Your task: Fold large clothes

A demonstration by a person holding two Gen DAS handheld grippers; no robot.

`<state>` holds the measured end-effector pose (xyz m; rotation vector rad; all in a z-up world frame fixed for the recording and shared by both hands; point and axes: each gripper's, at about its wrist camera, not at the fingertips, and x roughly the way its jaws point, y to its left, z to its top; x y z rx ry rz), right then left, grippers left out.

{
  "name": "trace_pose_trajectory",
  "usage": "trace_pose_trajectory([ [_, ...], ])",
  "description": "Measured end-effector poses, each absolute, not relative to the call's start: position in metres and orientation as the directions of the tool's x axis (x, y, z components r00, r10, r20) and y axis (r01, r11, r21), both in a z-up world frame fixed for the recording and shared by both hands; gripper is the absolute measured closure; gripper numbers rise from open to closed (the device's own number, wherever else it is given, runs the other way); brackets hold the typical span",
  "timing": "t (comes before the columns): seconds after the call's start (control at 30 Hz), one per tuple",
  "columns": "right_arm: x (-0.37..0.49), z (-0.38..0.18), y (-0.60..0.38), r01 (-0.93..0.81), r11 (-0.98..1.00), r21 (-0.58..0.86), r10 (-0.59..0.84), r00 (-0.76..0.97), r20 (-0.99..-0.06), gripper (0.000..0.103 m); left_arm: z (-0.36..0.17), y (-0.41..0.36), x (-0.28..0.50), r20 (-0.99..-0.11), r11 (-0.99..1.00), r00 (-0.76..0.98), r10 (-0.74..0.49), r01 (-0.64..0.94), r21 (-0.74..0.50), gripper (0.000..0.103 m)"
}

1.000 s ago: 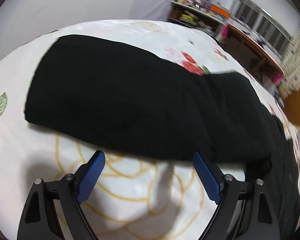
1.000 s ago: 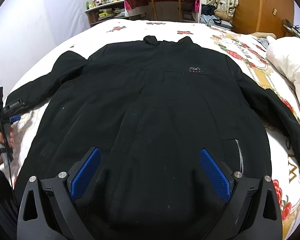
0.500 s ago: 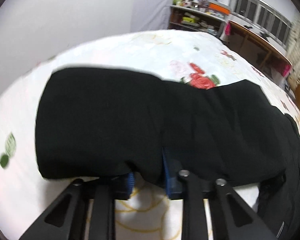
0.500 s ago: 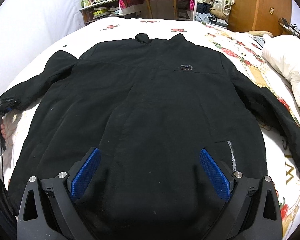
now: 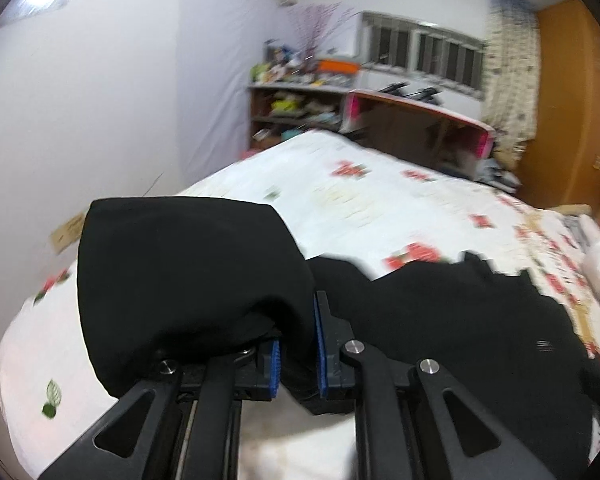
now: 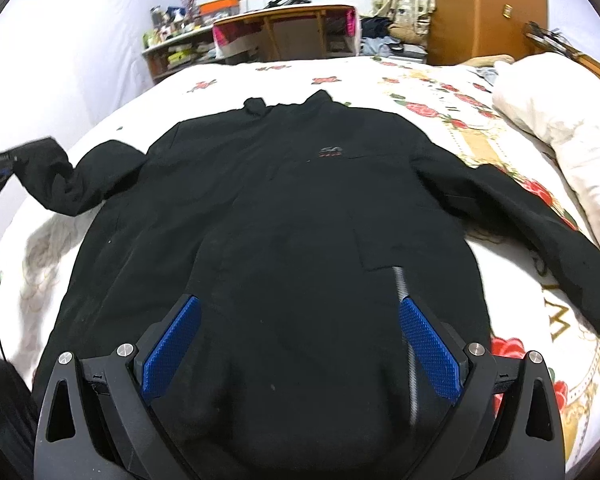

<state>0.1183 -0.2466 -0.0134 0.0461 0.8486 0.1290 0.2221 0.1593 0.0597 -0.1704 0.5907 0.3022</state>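
Jacket (image 6: 300,216) on bed (image 6: 440,92); pillow (image 6: 560,128) nr, prob. apart.

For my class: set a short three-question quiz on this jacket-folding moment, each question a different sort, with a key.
1. True or false: the left tool grips a sleeve of the black jacket.
2. Multiple choice: the right tool is (A) shut on the hem, (B) open above the jacket's lower part, (C) shut on the collar.
3. Short answer: what lies at the right edge of the bed in the right wrist view?

Key
1. True: black cloth is pinched between its blue pads, and the sleeve end is lifted off the bed.
2. B: its pads stand wide apart with nothing pressed between them.
3. A white pillow.
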Motion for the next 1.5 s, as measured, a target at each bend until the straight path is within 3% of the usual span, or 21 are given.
trace_pose_trajectory([
  [0.4, 0.099, -0.004, -0.298, 0.002, 0.99, 0.144, 0.102, 0.695, -0.711, 0.004, 0.107, 0.009, 0.26, -0.509, 0.999, 0.86, -0.037, 0.021, -0.038, 0.089],
  [0.9, 0.102, -0.034, -0.355, 0.11, 0.982, 0.15, 0.039, 0.667, -0.744, 0.004, -0.001, -0.131, 0.289, -0.692, 0.972, 0.692, -0.205, 0.228, -0.061, 0.087],
  [1.0, 0.103, -0.039, -0.359, 0.119, 0.981, 0.153, 0.038, 0.659, -0.751, 0.004, -0.018, -0.139, 0.293, -0.722, 0.959, 0.641, -0.261, 0.255, -0.121, 0.065],
  [1.07, 0.104, -0.04, -0.36, 0.121, 0.981, 0.154, 0.037, 0.656, -0.754, 0.004, -0.019, -0.141, 0.289, -0.717, 0.944, 0.621, -0.317, 0.284, -0.171, 0.036],
  [1.3, 0.113, -0.034, -0.356, 0.115, 0.981, 0.158, 0.042, 0.664, -0.747, 0.004, 0.008, -0.127, 0.259, -0.66, 0.917, 0.643, -0.389, 0.335, -0.214, 0.033],
  [1.5, 0.137, -0.028, -0.343, 0.082, 0.982, 0.17, 0.074, 0.662, -0.745, 0.004, 0.017, -0.061, 0.261, -0.647, 0.962, 0.714, -0.268, 0.231, -0.145, 0.034],
])
